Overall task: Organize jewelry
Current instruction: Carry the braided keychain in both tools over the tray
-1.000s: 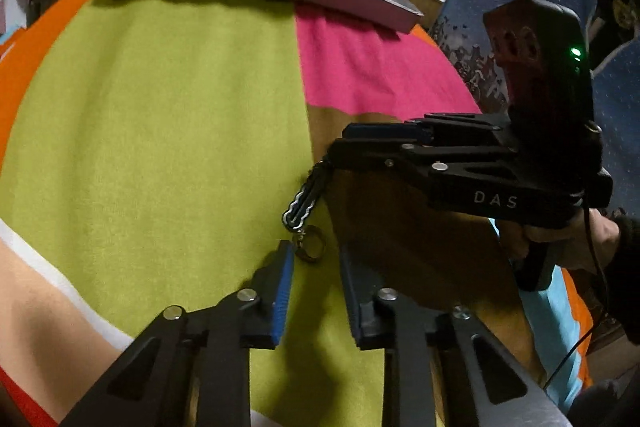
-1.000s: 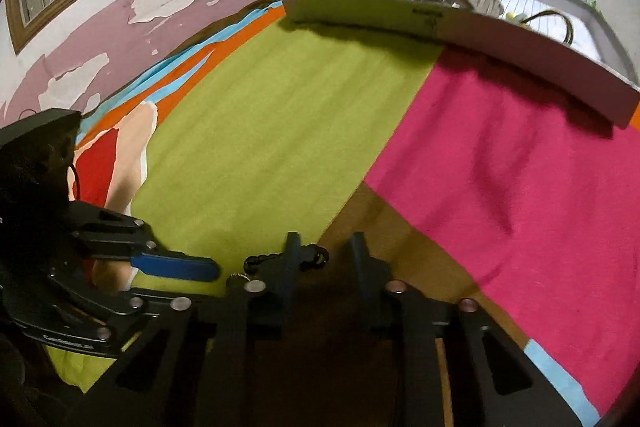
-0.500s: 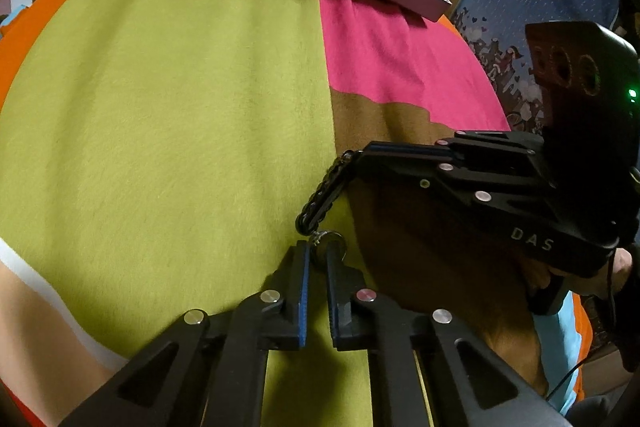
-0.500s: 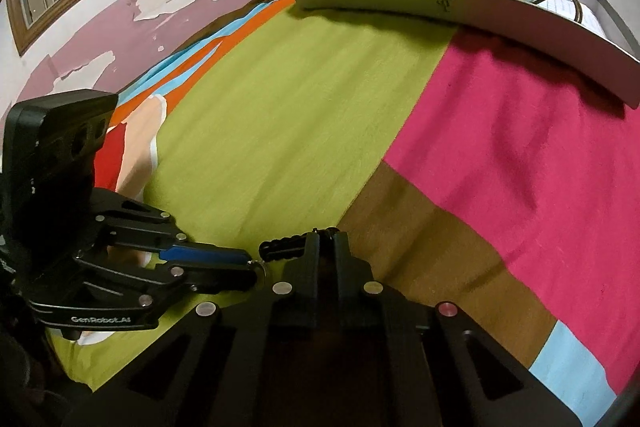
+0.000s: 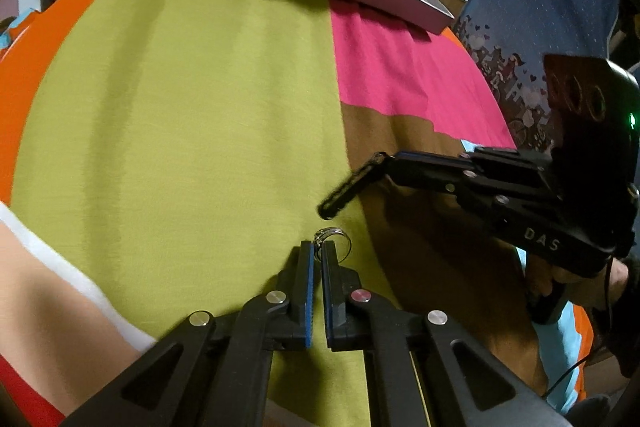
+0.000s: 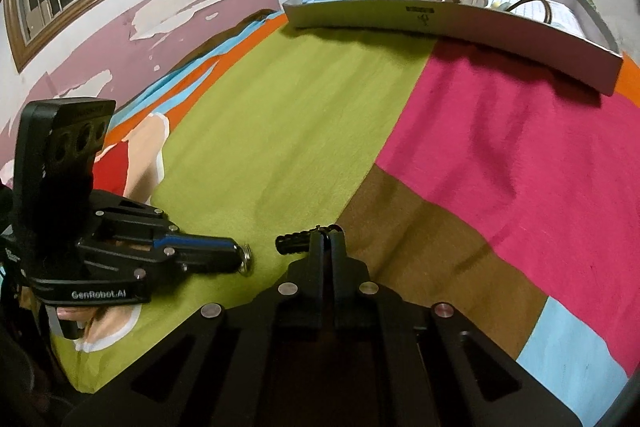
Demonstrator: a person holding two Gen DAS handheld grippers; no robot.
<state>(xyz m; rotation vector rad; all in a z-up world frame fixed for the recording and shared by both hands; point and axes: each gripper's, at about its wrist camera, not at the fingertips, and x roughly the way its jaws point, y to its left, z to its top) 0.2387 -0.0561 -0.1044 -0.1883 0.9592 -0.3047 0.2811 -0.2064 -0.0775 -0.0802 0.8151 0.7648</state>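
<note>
The short black beaded chain piece [image 5: 347, 190] juts from the right gripper [image 6: 329, 234] at lower centre of its own view, jaws pinched tight on it; the small silver split ring [image 5: 332, 241] sits clamped in the left gripper [image 5: 317, 251], nearly closed; held apart above the patchwork cloth [image 5: 200, 107], likely for sorting separately into the grey tray [image 6: 480, 23] at upper right.
</note>
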